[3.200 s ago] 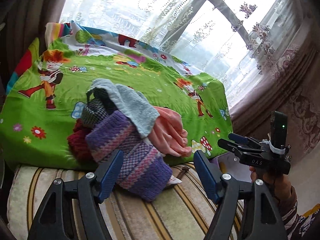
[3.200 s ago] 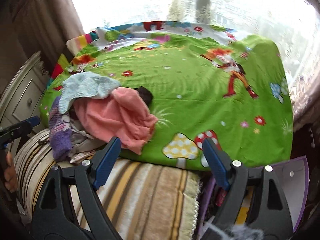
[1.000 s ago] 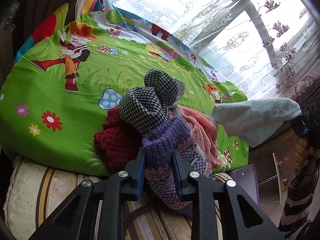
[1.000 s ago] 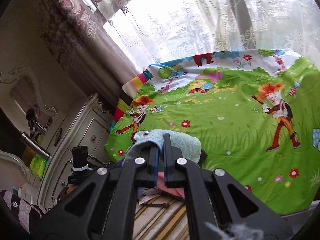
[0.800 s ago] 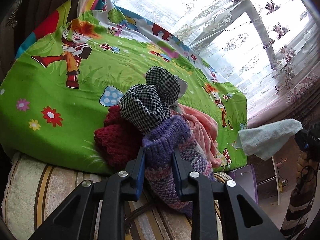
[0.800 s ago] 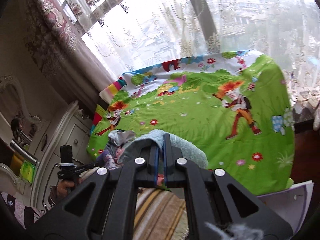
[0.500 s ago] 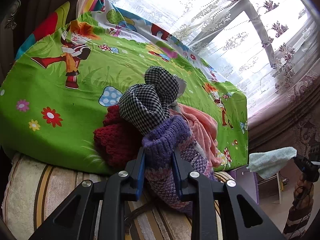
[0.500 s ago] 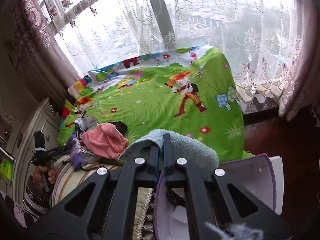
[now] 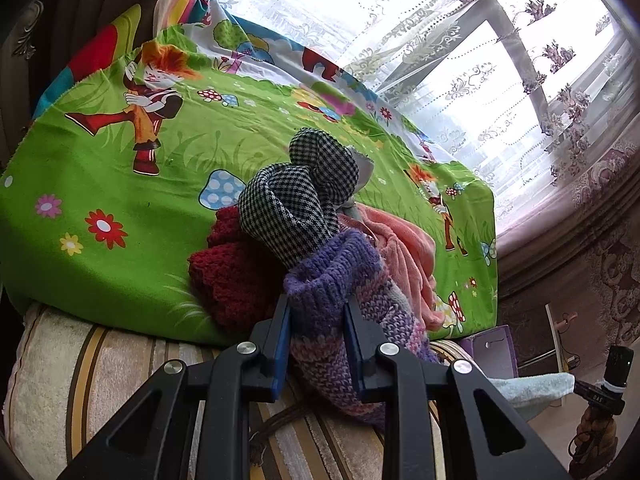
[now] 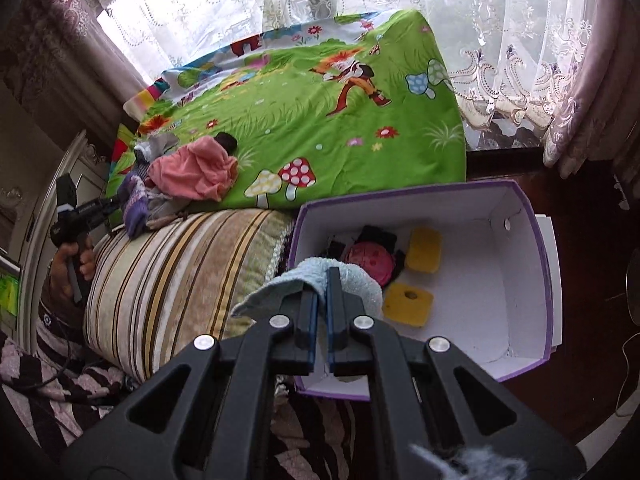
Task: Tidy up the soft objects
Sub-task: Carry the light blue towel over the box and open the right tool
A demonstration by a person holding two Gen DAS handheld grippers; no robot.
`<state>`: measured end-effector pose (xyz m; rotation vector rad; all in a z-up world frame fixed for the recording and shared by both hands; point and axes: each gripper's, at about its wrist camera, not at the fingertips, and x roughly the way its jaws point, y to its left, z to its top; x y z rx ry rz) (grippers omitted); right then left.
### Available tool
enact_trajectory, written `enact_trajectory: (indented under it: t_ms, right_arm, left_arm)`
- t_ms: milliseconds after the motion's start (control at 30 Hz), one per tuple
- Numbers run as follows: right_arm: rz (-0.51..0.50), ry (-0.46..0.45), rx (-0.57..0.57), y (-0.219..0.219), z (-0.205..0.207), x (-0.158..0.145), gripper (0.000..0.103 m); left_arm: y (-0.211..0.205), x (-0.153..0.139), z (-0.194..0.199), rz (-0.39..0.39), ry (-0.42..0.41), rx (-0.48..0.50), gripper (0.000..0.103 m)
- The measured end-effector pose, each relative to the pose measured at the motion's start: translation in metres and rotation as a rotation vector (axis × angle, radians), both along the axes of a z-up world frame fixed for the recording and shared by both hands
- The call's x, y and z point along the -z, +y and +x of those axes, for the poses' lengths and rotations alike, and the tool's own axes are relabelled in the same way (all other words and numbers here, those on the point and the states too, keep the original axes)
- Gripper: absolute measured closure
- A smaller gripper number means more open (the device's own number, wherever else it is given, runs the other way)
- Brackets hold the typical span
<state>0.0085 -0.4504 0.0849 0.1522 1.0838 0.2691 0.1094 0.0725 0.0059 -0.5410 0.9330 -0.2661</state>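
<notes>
1. Two grippers at work: the left gripper [image 9: 316, 344] is clamped on the purple-and-pink striped knitted piece [image 9: 340, 304] at the front edge of the bed, and its fingers [image 9: 280, 344] hide the knit's lower part.
2. The right gripper [image 10: 322, 316] is pinched tight on the light blue fluffy towel [image 10: 344, 276], held over the near left corner of the purple-edged white cardboard box [image 10: 516, 216].
3. The towel covers part of what lies in the box; showing are two yellow sponges [image 10: 408, 304], a round pink thing [image 10: 368, 262] and something black that I cannot make out.
4. Behind the knit sits the heap: a black-and-white checked cloth [image 9: 296, 200] on top, a dark red knitted piece [image 9: 228, 276] to its left, a salmon-pink fleece cloth [image 9: 408, 256] to its right.
5. All of it rests on the green cartoon-print bedsheet [image 9: 120, 240], near its front edge, above the beige striped mattress cover [image 9: 100, 380].
6. Lace curtains [image 10: 500, 40] hang behind the bed's far edge.
</notes>
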Motion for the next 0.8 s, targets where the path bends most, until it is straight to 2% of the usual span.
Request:
enact_trajectory:
  t_ms: [167,367,433,533,667,733,800]
  right_arm:
    - [-0.024,0.056,-0.067,0.004,-0.022,0.01,0.097]
    - [-0.049,0.015,-0.109,0.008,-0.039,-0.019,0.097]
    - [-0.042,0.01,-0.131,0.011,-0.04,-0.02,0.097]
    - [-0.023,0.034,-0.172,0.02,-0.03,-0.005,0.097]
    - [-0.01,0.068,-0.213,0.027,0.003,0.034,0.097]
    - [-0.057,0.059,-0.233,0.033,0.026,0.051,0.097]
    - [-0.15,0.055,-0.251,0.041,0.051,0.069,0.097]
  left_arm:
    - [-0.002,-0.001,-0.001,0.009,0.0,0.0,0.077]
    - [-0.003,-0.001,-0.001,0.014,0.002,-0.003,0.077]
    - [-0.004,0.0,-0.001,0.016,0.003,-0.002,0.077]
    - [-0.004,-0.002,-0.002,0.023,-0.004,0.0,0.077]
    - [-0.006,-0.004,-0.003,0.04,-0.012,0.0,0.077]
    - [-0.008,-0.005,-0.004,0.052,-0.015,0.0,0.077]
    - [-0.008,-0.005,-0.004,0.06,-0.012,-0.004,0.077]
